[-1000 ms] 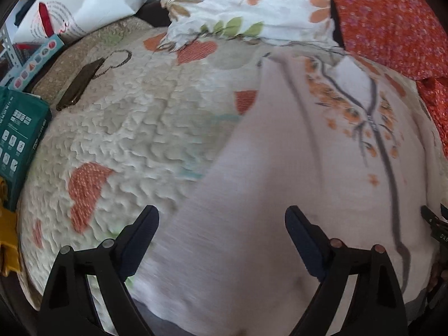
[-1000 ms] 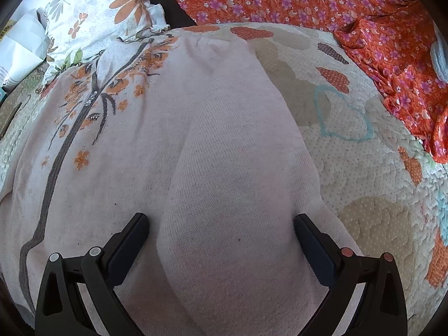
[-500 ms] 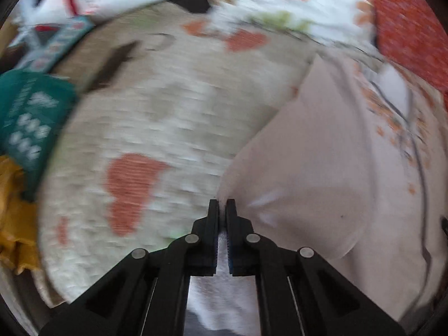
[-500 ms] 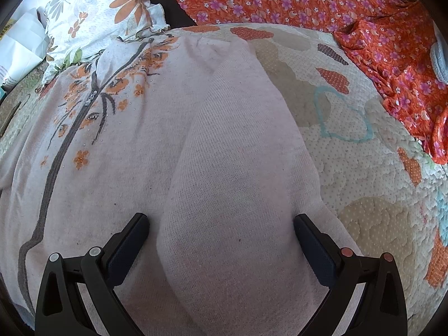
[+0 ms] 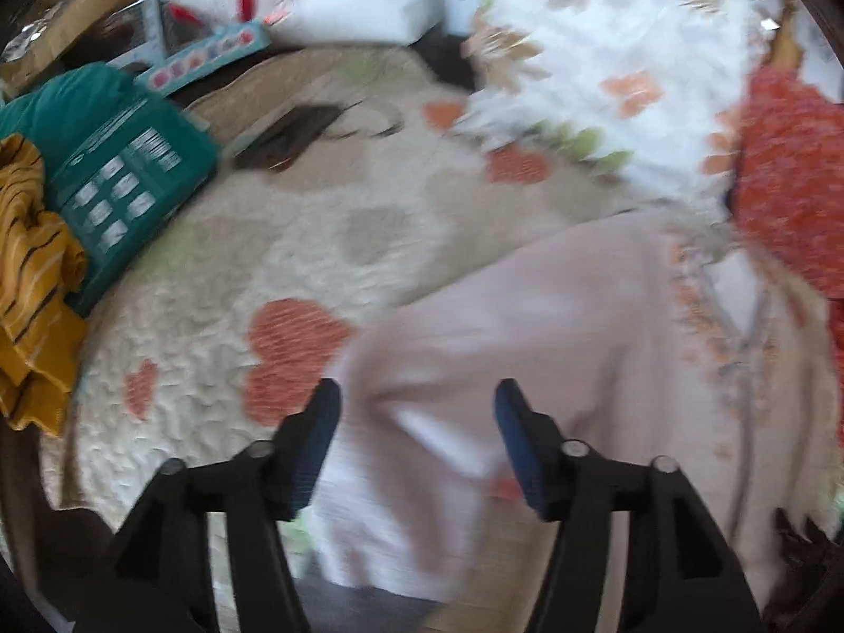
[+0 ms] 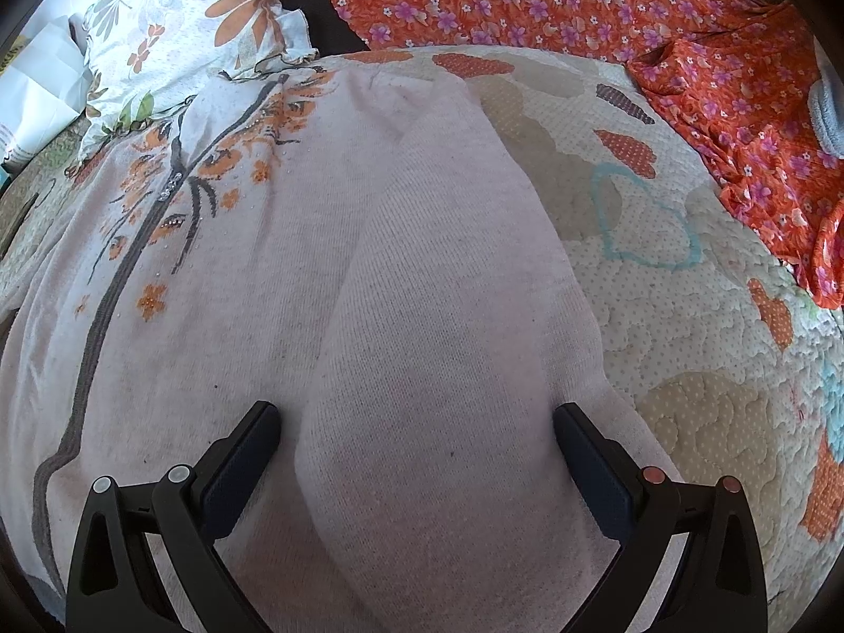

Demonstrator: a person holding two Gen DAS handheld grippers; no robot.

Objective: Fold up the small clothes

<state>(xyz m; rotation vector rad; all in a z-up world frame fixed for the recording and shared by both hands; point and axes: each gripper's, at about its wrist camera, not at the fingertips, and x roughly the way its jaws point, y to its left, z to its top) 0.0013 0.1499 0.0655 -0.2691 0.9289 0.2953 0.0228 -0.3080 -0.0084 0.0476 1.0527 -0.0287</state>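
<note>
Quilt (image 6: 686, 316) with orange and beige patches covers the bed, everything else sits on it. Pale pink sweater (image 6: 369, 316) lies spread across it, orange flower embroidery and a grey stripe down the front, one sleeve folded lengthwise over the body.

Right gripper (image 6: 416, 443): jaws wide apart, straddling the folded sleeve, one finger each side. Whether the tips touch the knit, can't tell. Nothing clamped.

Left gripper (image 5: 416, 422): jaws have just been opening, now about half apart, over the sweater's (image 5: 554, 343) left edge. Fabric sits between the fingers but the pads aren't pressing it. A raised crease shows in the cloth between them.

Around the edges: floral pillow (image 6: 200, 26) by the sweater's collar, orange flowered cloth (image 6: 606, 5) along the far and right side, green box (image 5: 121, 169) and mustard striped garment (image 5: 31, 290) at the quilt's left edge.

Hard to read: left wrist view is motion-blurred, embroidery detail smeared. Dark flat object (image 5: 295, 129) on the quilt near the green box, can't identify. Sweater hem is cut off behind both grippers.
</note>
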